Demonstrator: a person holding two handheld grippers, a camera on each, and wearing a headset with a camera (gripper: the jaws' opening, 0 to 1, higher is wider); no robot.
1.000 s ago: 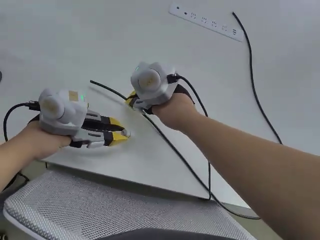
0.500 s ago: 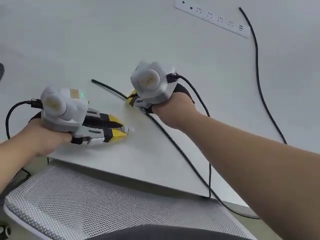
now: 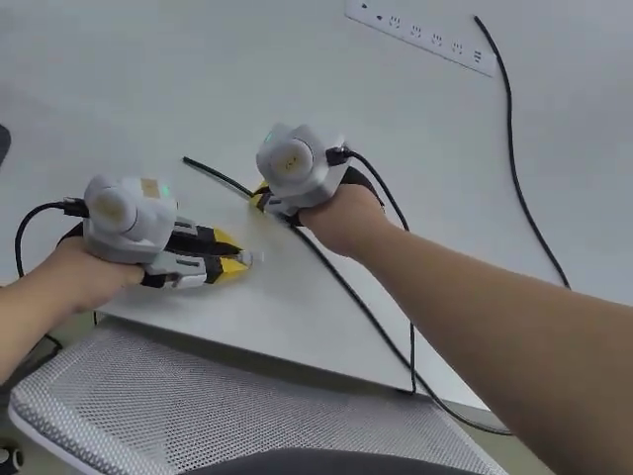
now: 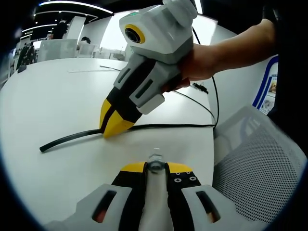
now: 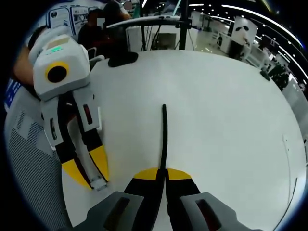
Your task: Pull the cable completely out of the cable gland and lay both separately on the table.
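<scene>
The small white cable gland (image 3: 245, 259) sits between the yellow tips of my left gripper (image 3: 233, 261), which is shut on it just above the white table (image 3: 148, 79). The gland (image 4: 155, 159) is apart from the black cable (image 4: 72, 138), which lies on the table ahead. My right gripper (image 3: 261, 198) is shut on that cable (image 3: 213, 174), whose free end points away to the left. In the right gripper view the cable (image 5: 164, 134) runs straight out from the shut jaws of my right gripper (image 5: 162, 174), and the left gripper (image 5: 91, 180) is at the left with the gland (image 5: 99, 184).
A white power strip (image 3: 420, 38) lies at the far edge, and its black cord (image 3: 514, 168) trails down the right side. A grey mesh chair (image 3: 198, 396) stands against the table's near edge. In the left gripper view the right gripper (image 4: 111, 130) reaches down onto the cable.
</scene>
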